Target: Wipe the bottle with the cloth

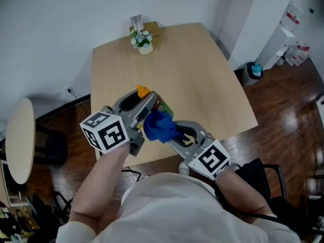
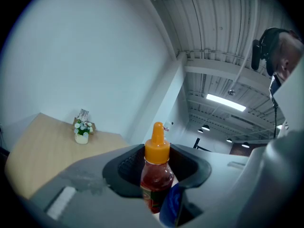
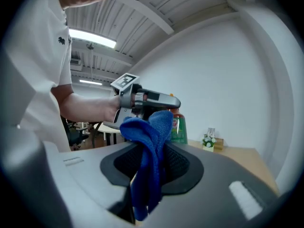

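Head view: above the near edge of the wooden table (image 1: 202, 70), the left gripper (image 1: 147, 101) clamps a sauce bottle (image 1: 163, 107) with an orange cap, lifted off the tabletop. The right gripper (image 1: 172, 134) pinches a blue cloth (image 1: 158, 125) that touches the bottle's side. At the far edge stands a small pot (image 1: 145, 48) holding white flowers.

Left gripper view: the jaws press on the bottle (image 2: 156, 177) at its shoulder. It holds red sauce, and the cloth (image 2: 170, 205) lies against its lower right.

Right gripper view: the jaws are closed on the cloth (image 3: 149, 146), whose bunched top meets the bottle (image 3: 178, 127) under the left gripper (image 3: 147, 99).
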Motion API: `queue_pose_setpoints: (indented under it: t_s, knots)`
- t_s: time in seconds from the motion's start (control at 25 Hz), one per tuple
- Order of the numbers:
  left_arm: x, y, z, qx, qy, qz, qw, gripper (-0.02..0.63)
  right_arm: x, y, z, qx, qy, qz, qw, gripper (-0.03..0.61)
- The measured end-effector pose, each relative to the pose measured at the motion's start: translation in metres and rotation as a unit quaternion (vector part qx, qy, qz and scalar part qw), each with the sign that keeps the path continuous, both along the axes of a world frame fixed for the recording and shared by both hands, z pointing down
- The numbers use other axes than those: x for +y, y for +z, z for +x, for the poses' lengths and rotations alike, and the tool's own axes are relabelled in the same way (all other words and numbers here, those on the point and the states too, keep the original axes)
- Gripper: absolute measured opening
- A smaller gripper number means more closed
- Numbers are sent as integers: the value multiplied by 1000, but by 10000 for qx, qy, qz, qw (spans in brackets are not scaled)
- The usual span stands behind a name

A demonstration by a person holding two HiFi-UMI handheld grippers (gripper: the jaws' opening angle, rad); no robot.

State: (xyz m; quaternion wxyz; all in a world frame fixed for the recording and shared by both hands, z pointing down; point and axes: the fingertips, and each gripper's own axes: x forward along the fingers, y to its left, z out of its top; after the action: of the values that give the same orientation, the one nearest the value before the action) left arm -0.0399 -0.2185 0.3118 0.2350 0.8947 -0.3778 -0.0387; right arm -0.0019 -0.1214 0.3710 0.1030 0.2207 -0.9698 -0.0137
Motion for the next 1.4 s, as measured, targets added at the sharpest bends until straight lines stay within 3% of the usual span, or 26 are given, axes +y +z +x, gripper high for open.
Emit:
queue_pose_setpoints:
  t_s: [0.4,0.6,0.96,1.2,1.4]
  knots:
    - [7,-12,-9,120,5,64,9999,161,6,69,13,184,229,-812,9963,120]
    - [6,-12,-11,148,18,65,9999,161,4,81,32,208,408,-987,9941,120]
    - [8,-11,-10,-72,205,227,9995,161,-33,20,60,149,744,-397,9963,120]
    - [8,-14,-11,-67,75,345,9994,161,-45,13,80,145,834,-253,9961,107]
    - [7,-9,-9,-139,130,264,9995,161,-60,-27,82,-372,864,-96,9955,104]
